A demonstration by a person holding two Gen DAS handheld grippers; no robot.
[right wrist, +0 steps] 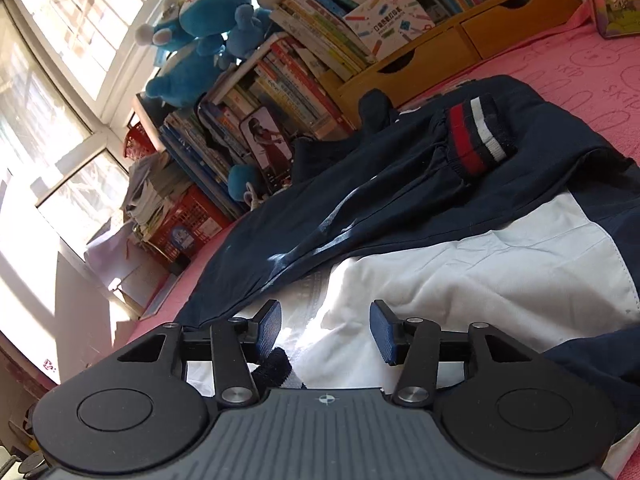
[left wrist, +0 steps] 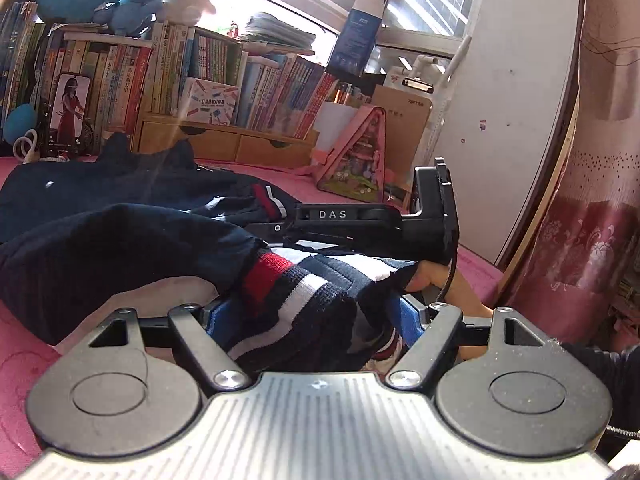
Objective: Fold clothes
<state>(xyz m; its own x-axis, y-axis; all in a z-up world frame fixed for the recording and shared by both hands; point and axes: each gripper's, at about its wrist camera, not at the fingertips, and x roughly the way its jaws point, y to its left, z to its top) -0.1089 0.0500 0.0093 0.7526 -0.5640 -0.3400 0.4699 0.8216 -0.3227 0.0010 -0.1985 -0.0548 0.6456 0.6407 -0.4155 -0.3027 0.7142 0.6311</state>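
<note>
Left hand-held gripper (left wrist: pixel 312 320): jaws stand apart, with a striped sleeve cuff (left wrist: pixel 292 292) of the navy jacket (left wrist: pixel 120 240) bunched between them; the cloth hides the blue pads, so whether they press on it cannot be told. Right hand-held gripper (right wrist: pixel 326 332): blue pads (right wrist: pixel 269 326) spread apart over the jacket's white panel (right wrist: pixel 480 272), nothing clamped; a dark ribbed edge lies just below the left pad. In the left wrist view the right hand-held gripper's black body, marked "DAS", lies across the jacket, with a person's fingers (left wrist: pixel 432 276) on its handle. The jacket lies spread on a pink bed cover (right wrist: pixel 560 68), one sleeve folded over the body so that its red, white and navy cuff (right wrist: pixel 478 134) rests on top. Beyond the garment stand wooden drawers (right wrist: pixel 420 60), rows of books (left wrist: pixel 208 68) and blue plush toys (right wrist: pixel 200 36) against a sunlit window (right wrist: pixel 60 60).
</note>
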